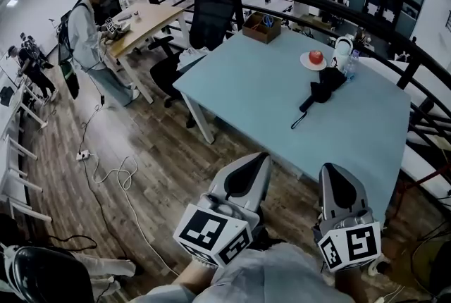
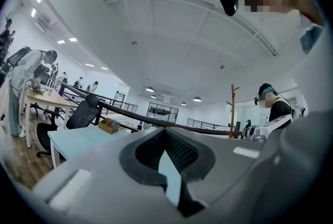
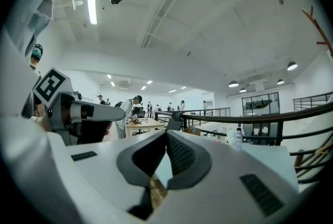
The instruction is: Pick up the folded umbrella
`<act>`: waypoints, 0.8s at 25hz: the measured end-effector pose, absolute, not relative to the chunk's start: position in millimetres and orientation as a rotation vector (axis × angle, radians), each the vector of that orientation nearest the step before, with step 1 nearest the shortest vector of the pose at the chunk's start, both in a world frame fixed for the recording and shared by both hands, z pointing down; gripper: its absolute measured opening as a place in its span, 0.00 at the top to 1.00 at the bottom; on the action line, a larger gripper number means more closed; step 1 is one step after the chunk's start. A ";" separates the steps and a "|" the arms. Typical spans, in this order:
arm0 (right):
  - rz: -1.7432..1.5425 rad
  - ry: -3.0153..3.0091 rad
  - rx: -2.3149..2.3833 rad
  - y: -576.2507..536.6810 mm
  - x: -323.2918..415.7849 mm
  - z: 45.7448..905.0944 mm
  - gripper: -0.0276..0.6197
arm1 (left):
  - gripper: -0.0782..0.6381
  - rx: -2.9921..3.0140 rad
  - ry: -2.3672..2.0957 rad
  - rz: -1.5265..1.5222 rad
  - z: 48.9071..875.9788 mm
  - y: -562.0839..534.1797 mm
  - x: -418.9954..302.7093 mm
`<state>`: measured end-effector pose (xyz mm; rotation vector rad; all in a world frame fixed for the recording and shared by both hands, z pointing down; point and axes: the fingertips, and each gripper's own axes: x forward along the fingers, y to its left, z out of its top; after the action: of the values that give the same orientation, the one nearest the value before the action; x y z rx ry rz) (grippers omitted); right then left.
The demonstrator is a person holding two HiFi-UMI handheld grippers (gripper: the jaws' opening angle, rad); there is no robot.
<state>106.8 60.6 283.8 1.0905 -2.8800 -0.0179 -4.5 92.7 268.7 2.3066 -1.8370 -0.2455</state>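
Well ahead of both pairs of jaws, the umbrella [image 1: 323,92] lies on the table [image 1: 268,83], apart from them. The left gripper [image 1: 255,161] and right gripper [image 1: 332,175] each have jaws closed together, empty.

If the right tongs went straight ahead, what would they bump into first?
Likely the umbrella: the right tongs point level across the table towards it, though they may be high enough to pass above it.

Left hand-held gripper [image 1: 255,159], right one [image 1: 332,171] (jaws together)
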 end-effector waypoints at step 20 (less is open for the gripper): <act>0.045 -2.911 1.094 55.1 106.6 287.2 0.96 | 0.88 2.305 -1.881 -0.160 264.1 88.8 -8.1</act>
<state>106.6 55.1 287.2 1.0938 -2.9108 0.0445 -8.1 88.8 264.1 2.3051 -1.8814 -0.1602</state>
